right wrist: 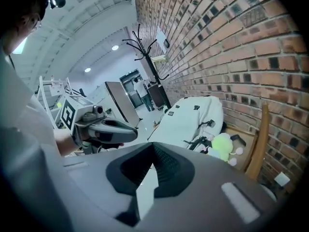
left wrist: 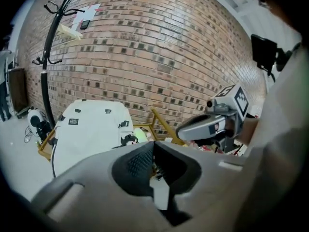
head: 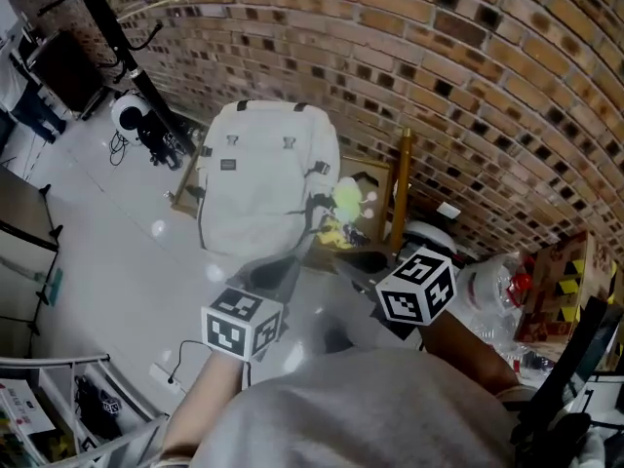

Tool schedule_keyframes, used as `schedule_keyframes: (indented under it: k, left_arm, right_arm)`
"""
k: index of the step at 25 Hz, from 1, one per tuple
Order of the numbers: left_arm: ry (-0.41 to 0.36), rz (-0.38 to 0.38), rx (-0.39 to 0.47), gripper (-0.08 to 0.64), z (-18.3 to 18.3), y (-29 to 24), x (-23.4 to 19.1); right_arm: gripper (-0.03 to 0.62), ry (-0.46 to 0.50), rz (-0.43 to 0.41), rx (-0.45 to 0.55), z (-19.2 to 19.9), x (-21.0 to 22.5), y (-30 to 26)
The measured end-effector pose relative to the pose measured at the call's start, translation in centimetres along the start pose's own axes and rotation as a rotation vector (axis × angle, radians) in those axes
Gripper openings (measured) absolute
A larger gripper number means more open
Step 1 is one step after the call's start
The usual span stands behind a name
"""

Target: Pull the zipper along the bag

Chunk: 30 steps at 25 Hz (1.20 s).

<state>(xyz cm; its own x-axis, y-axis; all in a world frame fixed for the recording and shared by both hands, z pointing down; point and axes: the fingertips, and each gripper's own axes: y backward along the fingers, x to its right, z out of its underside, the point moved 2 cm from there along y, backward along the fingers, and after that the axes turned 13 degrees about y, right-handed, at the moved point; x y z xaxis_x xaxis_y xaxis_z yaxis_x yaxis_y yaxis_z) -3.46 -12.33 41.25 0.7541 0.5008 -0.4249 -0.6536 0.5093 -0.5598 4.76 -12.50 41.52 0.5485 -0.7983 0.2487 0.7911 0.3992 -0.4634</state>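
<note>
While the white backpack (head: 265, 178) leaned upright against the brick wall (head: 468, 76) at the far side of the floor, both grippers hung near the person, well apart from it. Just right of it lay a green plush toy (head: 348, 200) beside a wooden frame (head: 401, 188). The left gripper (left wrist: 153, 148) had its jaws pressed together on nothing; the right gripper (right wrist: 153, 150) was likewise closed and empty. A black coat stand (head: 117, 37) stood far left.
</note>
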Motion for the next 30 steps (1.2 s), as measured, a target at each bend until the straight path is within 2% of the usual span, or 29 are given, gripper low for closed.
schedule_keyframes:
  k: [2, 7, 14, 16, 20, 27, 30]
  left_arm:
    - [-0.018, -0.015, -0.025, 0.057, -0.9, -1.5, -0.8]
    - [-0.057, -0.017, -0.094, 0.085, -2.0, -4.4, -2.6]
    - [-0.098, 0.030, -0.228, 0.149, -1.4, -9.4, -6.1]
    - [-0.142, 0.017, -0.268, 0.152, -1.1, -11.0, -7.6]
    - [-0.284, -0.030, -0.346, 0.152, -1.0, -14.0, -10.4]
    - [-0.389, 0.016, -0.482, 0.152, 1.4, -18.2, -11.4]
    - [-0.393, 0.040, -0.527, 0.150, 2.5, -19.2, -11.8]
  right_arm:
    - [0.000, 0.014, -0.010, -0.006, -0.7, 1.6, -0.7]
    - [0.000, -0.002, -0.028, -0.006, -1.6, 4.0, -1.9]
    - [0.001, -0.064, -0.009, -0.043, -1.1, 7.0, -3.8]
    - [0.001, -0.084, 0.004, -0.056, -0.9, 7.8, -4.3]
    - [0.000, -0.130, 0.023, -0.081, -0.1, 9.2, -5.5]
    - [0.001, -0.217, 0.033, -0.106, 2.0, 10.5, -7.3]
    - [0.000, -0.237, 0.038, -0.107, 2.4, 10.9, -7.8]
